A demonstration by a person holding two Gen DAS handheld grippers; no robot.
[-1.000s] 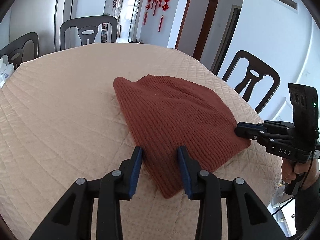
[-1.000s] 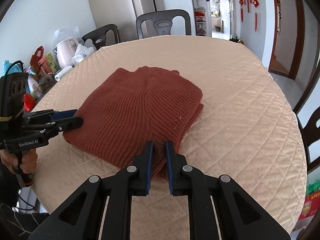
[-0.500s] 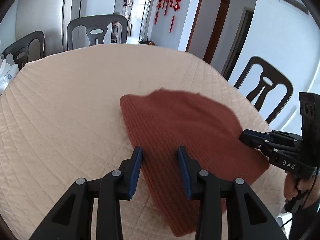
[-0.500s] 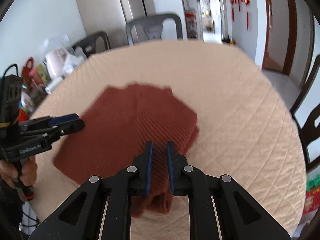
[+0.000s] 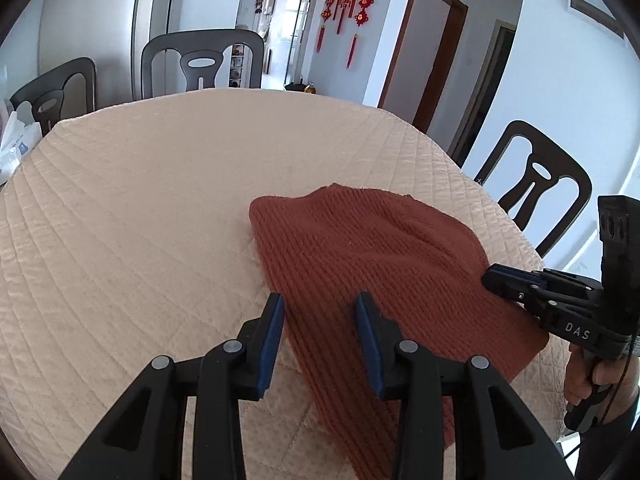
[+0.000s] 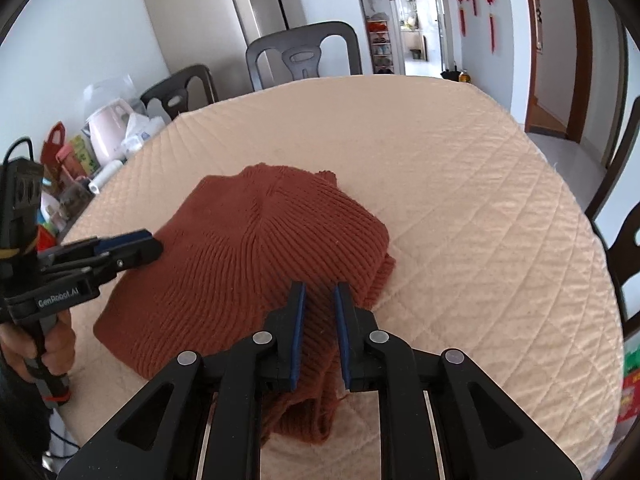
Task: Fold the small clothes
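Currently, sweater (image 5: pixel 384 280): being laid folded on the quilted table (image 5: pixel 160 220).
Left gripper (image 5: pixel 320 308): being held half-open over its edge, gripping nothing.
Right gripper (image 6: pixel 320 300): jaws just being opened, knit between them, unpinched.

L gripper (image 5: pixel 320 312) fingers parted; R gripper (image 6: pixel 320 304) fingers just been opening, cloth between.

You are working in a home dining room. Dark chairs (image 5: pixel 199 65) surround a round bench (image 5: pixel 140 208) with a quilted beige cover. Red knot ornaments (image 5: pixel 352 0) hang on the wall, a refrigerator (image 6: pixel 240 12) stands behind, and household clutter (image 6: pixel 108 136) sits alongside.
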